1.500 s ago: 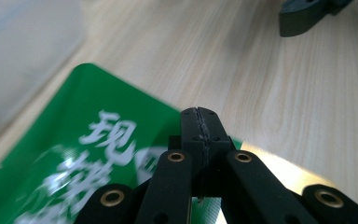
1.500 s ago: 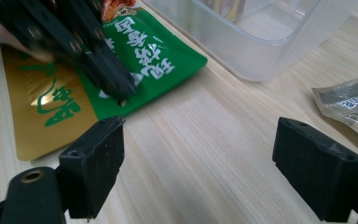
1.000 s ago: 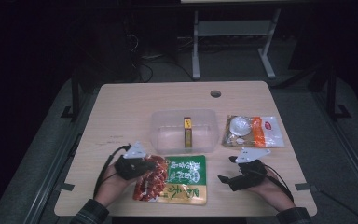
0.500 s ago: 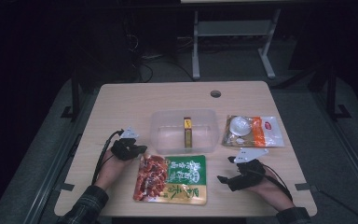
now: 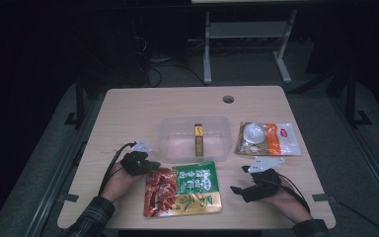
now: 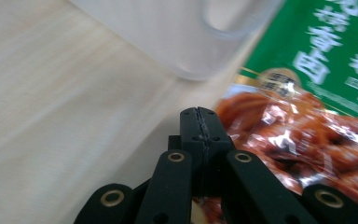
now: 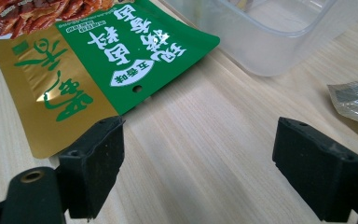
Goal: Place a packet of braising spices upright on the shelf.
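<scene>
The green food pouch [image 5: 182, 189] lies between the tools: closed, empty left tool [image 5: 150, 165] just beside its left edge, wide-open right tool [image 5: 240, 180] near its right.

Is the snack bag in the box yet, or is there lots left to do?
Not yet. Done: one small yellow packet stands in the clear box. In hand: nothing; the left gripper is shut and empty beside the green snack bag, and the right gripper is open. Left: that bag and the orange bag lie on the table.

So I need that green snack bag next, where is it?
High view: the snack bag lies flat at the table's near edge, just before the clear tub.
</scene>
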A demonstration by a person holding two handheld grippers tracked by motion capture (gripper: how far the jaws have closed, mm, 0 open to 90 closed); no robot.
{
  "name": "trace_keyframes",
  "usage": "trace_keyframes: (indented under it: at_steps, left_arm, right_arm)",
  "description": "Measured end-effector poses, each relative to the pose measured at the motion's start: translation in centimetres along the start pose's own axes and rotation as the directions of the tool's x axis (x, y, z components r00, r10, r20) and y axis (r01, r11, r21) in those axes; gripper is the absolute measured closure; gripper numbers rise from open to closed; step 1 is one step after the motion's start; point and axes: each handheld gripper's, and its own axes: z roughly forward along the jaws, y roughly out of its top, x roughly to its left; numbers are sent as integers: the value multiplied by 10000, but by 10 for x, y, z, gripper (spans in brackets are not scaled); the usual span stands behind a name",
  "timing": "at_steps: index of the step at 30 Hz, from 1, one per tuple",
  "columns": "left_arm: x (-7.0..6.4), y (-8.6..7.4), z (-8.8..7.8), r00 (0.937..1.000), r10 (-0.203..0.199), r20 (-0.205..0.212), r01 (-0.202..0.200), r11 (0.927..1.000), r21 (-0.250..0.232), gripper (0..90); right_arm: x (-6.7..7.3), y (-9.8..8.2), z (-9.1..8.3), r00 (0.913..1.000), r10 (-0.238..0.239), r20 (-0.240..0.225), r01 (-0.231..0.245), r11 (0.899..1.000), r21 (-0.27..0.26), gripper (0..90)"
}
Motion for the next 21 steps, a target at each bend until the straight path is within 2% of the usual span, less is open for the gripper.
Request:
trace_keyframes:
  at_steps: [1, 2, 9, 10, 13, 15, 16, 18, 19, 20, 21]
  left_arm:
    - [0, 0, 0, 10000, 0, 0, 0, 10000, 0, 900]
    - [-6, -1, -1, 9997, 229, -5, -229, 9997, 94, 900]
    - [-14, -4, -3, 9987, 506, -9, -506, 9986, 148, 900]
    - [-20, -6, -4, 9975, 700, 83, -701, 9973, 203, 900]
    - [-26, -8, -5, 9971, 728, 221, -732, 9972, 161, 900]
    - [-33, -11, -6, 9951, 797, 589, -809, 9965, 189, 900]
    - [-38, -12, -8, 9922, 1115, 555, -1128, 9934, 224, 900]
    - [-40, -12, -9, 9915, 1201, 506, -1192, 9927, -195, 899]
    - [-40, -12, -9, 9915, 1201, 506, -1192, 9927, -195, 898]
    - [-39, -8, -12, 9904, 1249, 592, -1214, 9908, -593, 880]
    - [-39, -5, -12, 9908, 1211, 597, -1158, 9897, -844, 770]
  right_arm:
    - [0, 0, 0, 10000, 13, -4, -13, 10000, 1, 159]
    - [0, 0, 0, 10000, 8, -12, -8, 10000, -2, 159]
    - [0, 0, 0, 10000, 18, -27, -18, 10000, -3, 159]
    - [1, 0, 0, 10000, 50, -27, -50, 10000, 24, 159]
    - [1, 0, 0, 10000, 50, -40, -50, 10000, 22, 159]
    - [1, 0, 1, 10000, 63, -29, -63, 10000, 24, 159]
    - [1, 0, 0, 10000, 54, -31, -54, 10000, 23, 159]
    - [1, 0, 0, 10000, 18, -22, -18, 10000, 11, 159]
    - [1, 0, 0, 10000, -2, -20, 2, 10000, 12, 159]
    - [1, 0, 0, 10000, 13, -19, -13, 10000, 16, 159]
    - [1, 0, 0, 10000, 38, -23, -38, 10000, 18, 159]
